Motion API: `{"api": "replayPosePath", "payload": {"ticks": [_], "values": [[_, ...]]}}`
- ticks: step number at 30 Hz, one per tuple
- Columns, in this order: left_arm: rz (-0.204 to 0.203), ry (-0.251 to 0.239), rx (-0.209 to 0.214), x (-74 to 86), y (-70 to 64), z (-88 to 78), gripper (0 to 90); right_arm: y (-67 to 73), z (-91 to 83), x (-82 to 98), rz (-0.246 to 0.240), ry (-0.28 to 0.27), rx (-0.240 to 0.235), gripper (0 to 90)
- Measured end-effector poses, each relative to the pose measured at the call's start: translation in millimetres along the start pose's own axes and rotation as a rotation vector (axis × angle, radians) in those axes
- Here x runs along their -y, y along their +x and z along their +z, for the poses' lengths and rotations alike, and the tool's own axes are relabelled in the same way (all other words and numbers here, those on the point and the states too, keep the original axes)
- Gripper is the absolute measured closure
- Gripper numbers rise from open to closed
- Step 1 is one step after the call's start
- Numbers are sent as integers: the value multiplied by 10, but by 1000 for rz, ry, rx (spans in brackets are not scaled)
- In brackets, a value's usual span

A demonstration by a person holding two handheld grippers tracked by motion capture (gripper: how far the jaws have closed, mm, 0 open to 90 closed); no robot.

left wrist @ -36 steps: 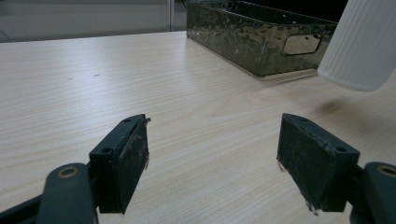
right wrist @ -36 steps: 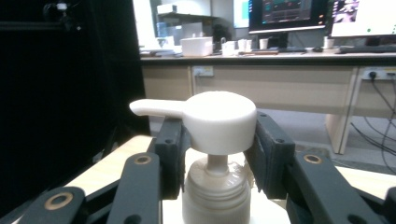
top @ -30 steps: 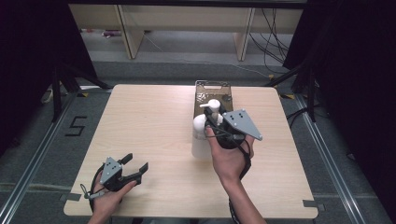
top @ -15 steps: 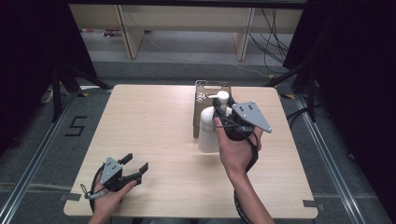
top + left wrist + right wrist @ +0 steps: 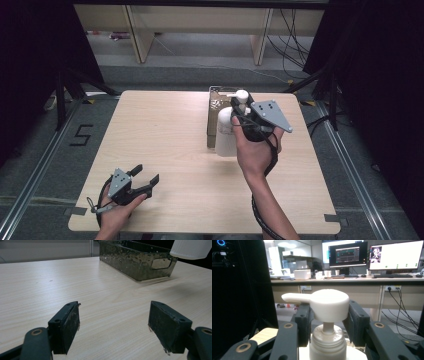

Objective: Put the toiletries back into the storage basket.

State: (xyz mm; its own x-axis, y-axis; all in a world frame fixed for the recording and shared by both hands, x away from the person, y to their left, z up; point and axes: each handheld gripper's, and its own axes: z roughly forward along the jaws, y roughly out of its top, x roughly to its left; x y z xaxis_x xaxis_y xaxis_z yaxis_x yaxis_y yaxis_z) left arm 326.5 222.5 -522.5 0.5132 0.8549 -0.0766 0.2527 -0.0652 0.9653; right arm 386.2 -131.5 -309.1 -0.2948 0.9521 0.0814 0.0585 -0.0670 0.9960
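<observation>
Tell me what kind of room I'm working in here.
Probably a lab or office test space. A bare wooden table stands between black curtains, with marked floor tape. Behind the pump bottle, a desk holds lit monitors and trailing cables.

White pump bottle upright, off the table, beside embossed metal bin.

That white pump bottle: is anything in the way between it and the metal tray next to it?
Nothing visible. The right gripper holds the bottle by its neck, lifted off the table, right at the tray's near end. The tray's inside is not clearly visible from here.
</observation>
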Motion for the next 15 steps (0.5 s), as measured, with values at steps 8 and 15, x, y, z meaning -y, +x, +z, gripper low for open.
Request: {"api": "replayPosePath", "payload": {"ticks": [8,15], "values": [[-7,-4,6,1,-11,4,241,12,117,-107,-13,-32,13,603],[-6,-4,9,1,-7,1,241,26,181,-127,-8,-32,14,603]]}}
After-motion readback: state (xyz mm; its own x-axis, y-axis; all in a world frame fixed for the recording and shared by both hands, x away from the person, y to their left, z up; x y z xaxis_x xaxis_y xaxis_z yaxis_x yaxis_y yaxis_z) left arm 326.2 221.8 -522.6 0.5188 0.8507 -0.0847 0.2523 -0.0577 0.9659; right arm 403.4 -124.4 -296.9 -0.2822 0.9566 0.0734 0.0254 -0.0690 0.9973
